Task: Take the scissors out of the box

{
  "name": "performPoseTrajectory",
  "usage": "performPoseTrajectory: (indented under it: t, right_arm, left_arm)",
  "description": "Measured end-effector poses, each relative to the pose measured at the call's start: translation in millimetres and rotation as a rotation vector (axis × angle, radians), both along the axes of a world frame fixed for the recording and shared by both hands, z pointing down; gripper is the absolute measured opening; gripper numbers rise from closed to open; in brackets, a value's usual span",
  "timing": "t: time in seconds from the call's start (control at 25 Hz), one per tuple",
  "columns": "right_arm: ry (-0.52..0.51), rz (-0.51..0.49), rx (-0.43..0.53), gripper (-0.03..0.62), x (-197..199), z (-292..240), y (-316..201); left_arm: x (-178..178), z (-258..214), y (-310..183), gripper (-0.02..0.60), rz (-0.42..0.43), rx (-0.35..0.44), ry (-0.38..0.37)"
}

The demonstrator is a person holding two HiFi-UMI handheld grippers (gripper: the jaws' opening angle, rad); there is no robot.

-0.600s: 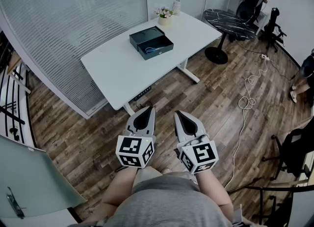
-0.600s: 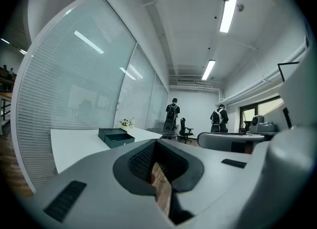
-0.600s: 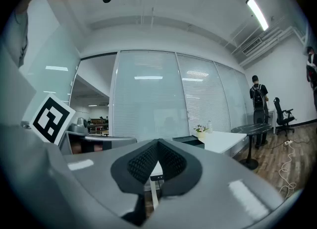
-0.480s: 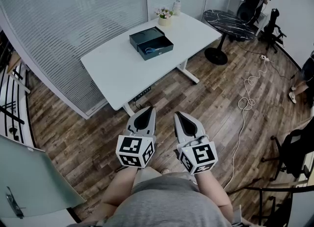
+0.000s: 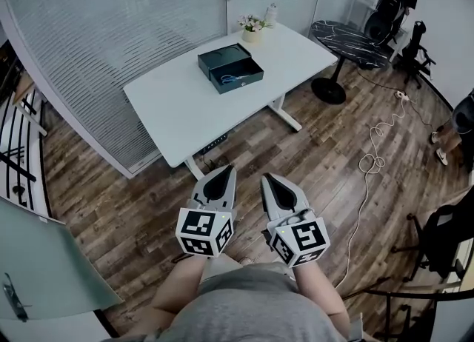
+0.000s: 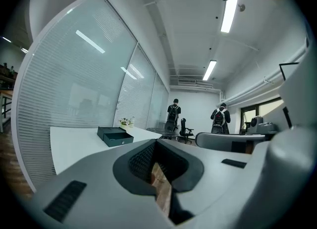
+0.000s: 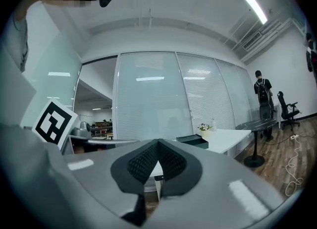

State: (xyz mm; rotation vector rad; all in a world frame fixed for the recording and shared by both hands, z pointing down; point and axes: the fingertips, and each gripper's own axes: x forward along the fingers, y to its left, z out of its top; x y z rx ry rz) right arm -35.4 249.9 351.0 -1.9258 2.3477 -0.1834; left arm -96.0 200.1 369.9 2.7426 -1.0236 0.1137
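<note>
your left tongs and right tongs hang side by side close in front of you, over the wood floor. both are pressed together with nothing between them. the scissors lie in the open dark box on the white table, well apart from both tongs.

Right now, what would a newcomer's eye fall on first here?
The left gripper and right gripper fill the foreground, both shut and empty, above the wood floor. Beyond them stands a white table bearing an open dark box, with blue-handled scissors lying inside.
</note>
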Motion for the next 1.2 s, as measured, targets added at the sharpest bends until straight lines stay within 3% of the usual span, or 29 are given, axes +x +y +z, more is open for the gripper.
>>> performPoseTrajectory:
  t: [0.64,0.84,1.2]
  right_arm:
    - [-0.011,-0.020,-0.016,0.009,7.6,12.9,-19.6]
    - [-0.015,-0.014,-0.022,0.008,12.3,20.4,-47.5]
    - [-0.021,-0.039,-0.064,0.009,43.4,29.1,-124.1]
  left_arm:
    - [0.2,8.6,-9.3,0.006,-0.053,-0.037,-0.015]
    - [-0.8,16.1,-40.4,0.006,-0.056,-0.065,0.003]
    - [29.2,21.9,-123.4,0.006,-0.061,-0.099,0.033]
